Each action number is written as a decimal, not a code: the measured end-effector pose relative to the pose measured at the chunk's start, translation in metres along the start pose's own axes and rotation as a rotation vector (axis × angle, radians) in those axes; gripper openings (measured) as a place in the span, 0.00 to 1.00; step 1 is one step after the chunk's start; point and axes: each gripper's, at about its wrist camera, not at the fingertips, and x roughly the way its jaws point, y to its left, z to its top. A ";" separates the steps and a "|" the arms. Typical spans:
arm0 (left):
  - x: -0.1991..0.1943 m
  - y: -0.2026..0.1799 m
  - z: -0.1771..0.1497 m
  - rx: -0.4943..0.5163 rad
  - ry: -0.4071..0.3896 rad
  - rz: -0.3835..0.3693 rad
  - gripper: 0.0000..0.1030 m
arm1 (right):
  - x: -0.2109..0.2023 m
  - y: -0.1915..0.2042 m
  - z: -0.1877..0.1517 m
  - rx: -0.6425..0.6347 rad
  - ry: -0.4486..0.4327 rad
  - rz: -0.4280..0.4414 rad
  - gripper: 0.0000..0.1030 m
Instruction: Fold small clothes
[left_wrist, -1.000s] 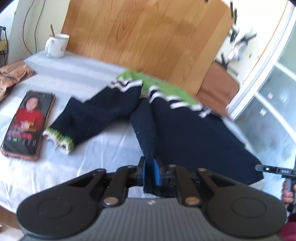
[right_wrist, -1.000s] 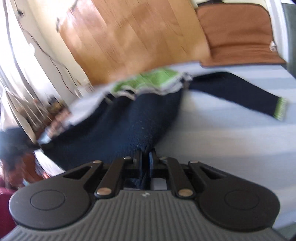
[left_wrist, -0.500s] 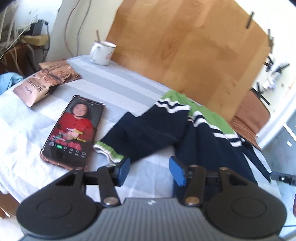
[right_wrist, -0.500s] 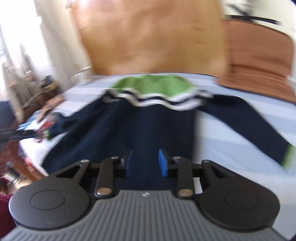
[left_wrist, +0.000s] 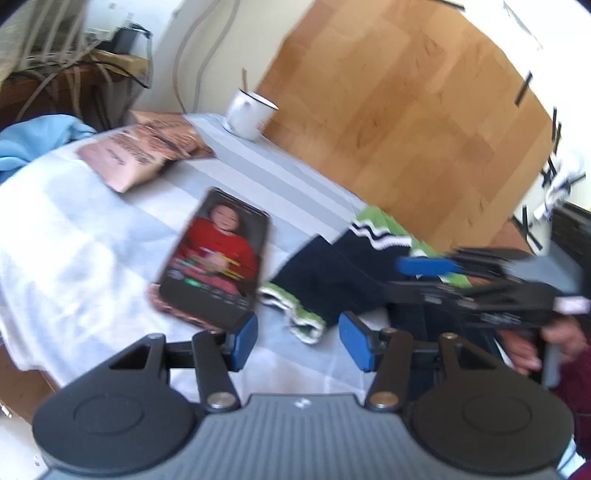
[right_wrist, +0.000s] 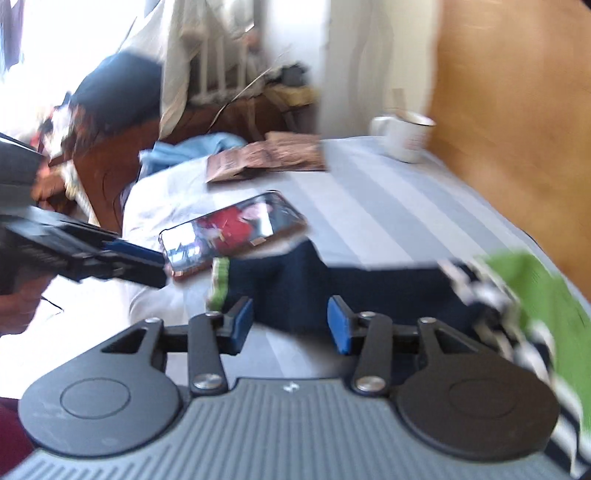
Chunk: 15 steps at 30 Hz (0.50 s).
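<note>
A navy knit sweater (left_wrist: 325, 280) with a green yoke (right_wrist: 535, 295) and white stripes lies on the striped cloth. Its left sleeve stretches toward the phone and ends in a green-and-white cuff (left_wrist: 303, 325). My left gripper (left_wrist: 299, 343) is open, with that cuff just beyond its blue pads and nothing pressed between them. My right gripper (right_wrist: 290, 325) hovers over the same sleeve (right_wrist: 295, 280), its jaws opening and clear of the cloth. In the left wrist view the right gripper (left_wrist: 410, 280) reaches in from the right. The left gripper (right_wrist: 140, 262) shows at the left edge of the right wrist view.
A phone (left_wrist: 218, 258) with a lit screen lies right beside the cuff. Farther back are a brown snack bag (left_wrist: 140, 151) and a white mug (left_wrist: 251, 114) against a wooden board (left_wrist: 406, 122). The table edge (left_wrist: 22, 354) drops off at the left; a hand (left_wrist: 524, 347) holds the right gripper.
Both grippers were shut on the sweater's dark fabric and have let go and opened. Both have swung left, from the sweater's body to the sleeve by the phone.
</note>
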 end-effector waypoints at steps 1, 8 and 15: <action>-0.003 0.004 0.001 -0.008 -0.010 -0.001 0.48 | 0.017 -0.002 0.008 -0.006 0.021 -0.014 0.52; -0.005 0.016 0.010 -0.026 -0.026 -0.004 0.48 | 0.065 -0.053 0.048 0.209 0.089 0.085 0.09; 0.035 -0.013 0.038 0.026 0.000 -0.037 0.48 | -0.047 -0.128 0.155 0.379 -0.374 0.172 0.09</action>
